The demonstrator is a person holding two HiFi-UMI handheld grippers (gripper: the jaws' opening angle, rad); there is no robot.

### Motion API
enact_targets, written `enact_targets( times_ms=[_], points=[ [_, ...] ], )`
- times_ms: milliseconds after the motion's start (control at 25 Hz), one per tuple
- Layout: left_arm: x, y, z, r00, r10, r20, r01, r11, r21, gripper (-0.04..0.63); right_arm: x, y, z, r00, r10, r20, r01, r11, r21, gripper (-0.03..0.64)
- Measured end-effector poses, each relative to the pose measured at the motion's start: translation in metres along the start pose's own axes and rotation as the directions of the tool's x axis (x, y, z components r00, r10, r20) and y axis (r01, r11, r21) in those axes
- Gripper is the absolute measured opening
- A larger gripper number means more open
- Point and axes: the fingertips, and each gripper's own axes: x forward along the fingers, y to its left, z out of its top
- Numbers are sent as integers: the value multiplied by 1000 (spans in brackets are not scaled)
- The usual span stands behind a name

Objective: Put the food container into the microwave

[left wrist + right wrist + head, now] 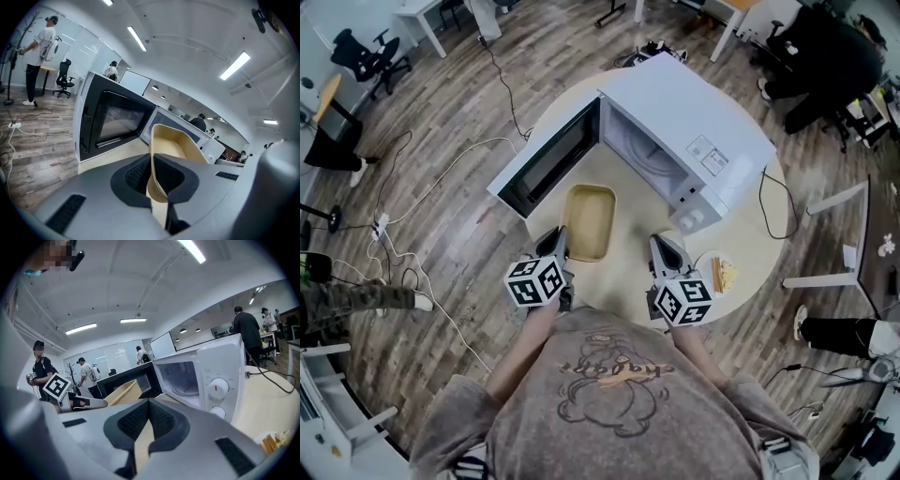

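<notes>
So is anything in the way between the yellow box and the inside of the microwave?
Nothing visible. The microwave has its door swung wide open, and only table lies between the food container, clamped at its rim by the left tool, and the opening.

The food container [589,220] looks matt, the microwave [694,122] casing smooth

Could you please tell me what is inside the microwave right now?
Only a glass turntable shows in the microwave, in the right gripper view. The food container is outside, in front of it. In the head view, the roof covers most of the cavity.
</notes>
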Motion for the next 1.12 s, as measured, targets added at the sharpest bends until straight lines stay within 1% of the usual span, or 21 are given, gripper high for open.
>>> enact_targets(
  times_ms=[240,520,880,1120],
  points=[
    [31,-3,5,999,-34,-33,35,999,37,38,1,-5,2,1000,-28,6,28,1000,9,0],
    [77,-7,8,994,-67,-86,74,994,79,38,-3,-18,1,996,-87,5,86,996,31,0],
    [131,-12,16,987,-94,-133,108,990,96,38,-4,-27,3,991,-134,14,133,990,52,0],
    [158,-14,20,983,-100,-154,117,988,106,38,-8,-35,2,985,-174,15,172,983,70,0]
  ],
)
